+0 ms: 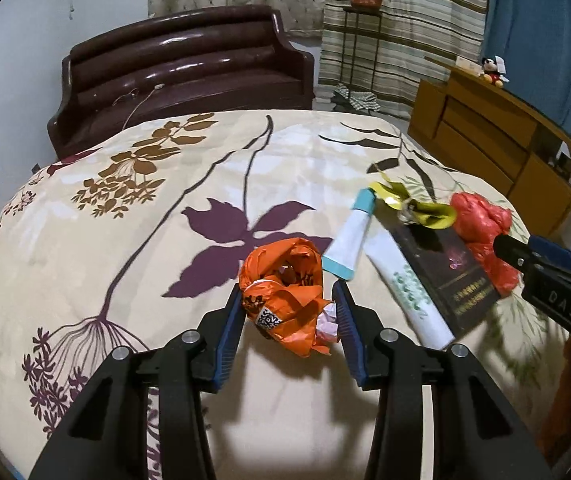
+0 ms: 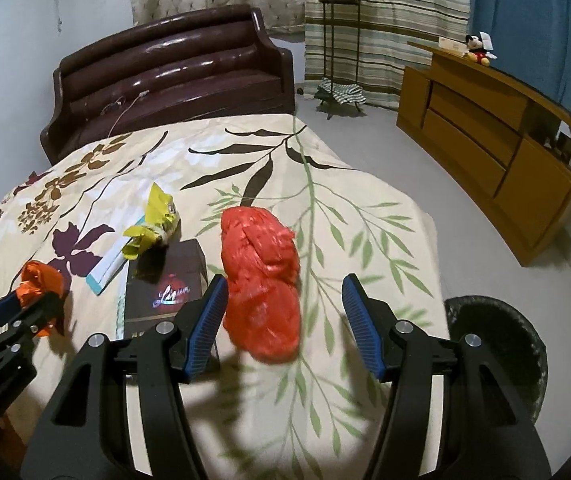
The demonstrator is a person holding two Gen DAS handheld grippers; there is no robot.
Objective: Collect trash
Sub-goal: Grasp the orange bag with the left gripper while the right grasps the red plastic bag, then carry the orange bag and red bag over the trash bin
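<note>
Our left gripper [image 1: 290, 298] holds the crumpled orange wrapper [image 1: 285, 280] between its pads, just above the bed [image 1: 125, 208]; it is light, crinkly, best pinched mid-bundle. Our right gripper [image 2: 284, 308] stands wide, the soft red bag [image 2: 261, 280] beside its left pad, untouched. The bin [image 2: 501, 356] to its right is cut off

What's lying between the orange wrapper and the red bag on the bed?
In the left wrist view: two tubes and a dark box separate orange wrapper from red bag.
</note>
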